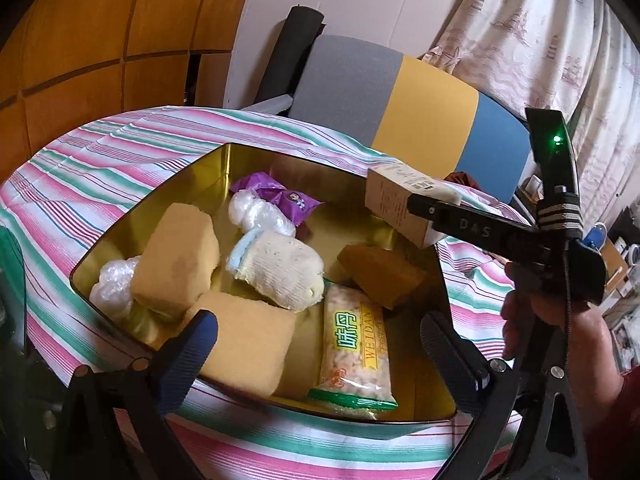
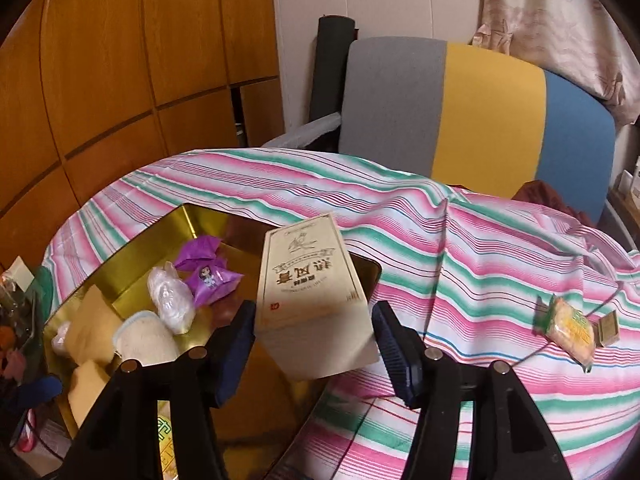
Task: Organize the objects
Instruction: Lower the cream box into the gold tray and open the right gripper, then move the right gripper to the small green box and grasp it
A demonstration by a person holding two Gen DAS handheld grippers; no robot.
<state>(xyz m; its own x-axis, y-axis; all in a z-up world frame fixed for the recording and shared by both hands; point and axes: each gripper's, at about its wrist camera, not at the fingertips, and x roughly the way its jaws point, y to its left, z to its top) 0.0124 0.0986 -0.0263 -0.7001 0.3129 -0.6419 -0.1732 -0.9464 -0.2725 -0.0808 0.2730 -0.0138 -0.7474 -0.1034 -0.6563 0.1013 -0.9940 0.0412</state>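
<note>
An open gold tin sits on the striped cloth. It holds yellow sponges, a rolled sock, clear plastic wads, a purple packet, a brown sponge and a green-edged snack packet. A tilted beige carton hangs over the tin's right rim, between the fingers of my right gripper. The pads stand just off its sides. My left gripper is open and empty over the tin's near edge.
On the cloth to the right lie another snack packet and a small tan box. A grey, yellow and blue chair back stands behind the table. Wooden cabinets line the left side. A person's hand grips the right tool.
</note>
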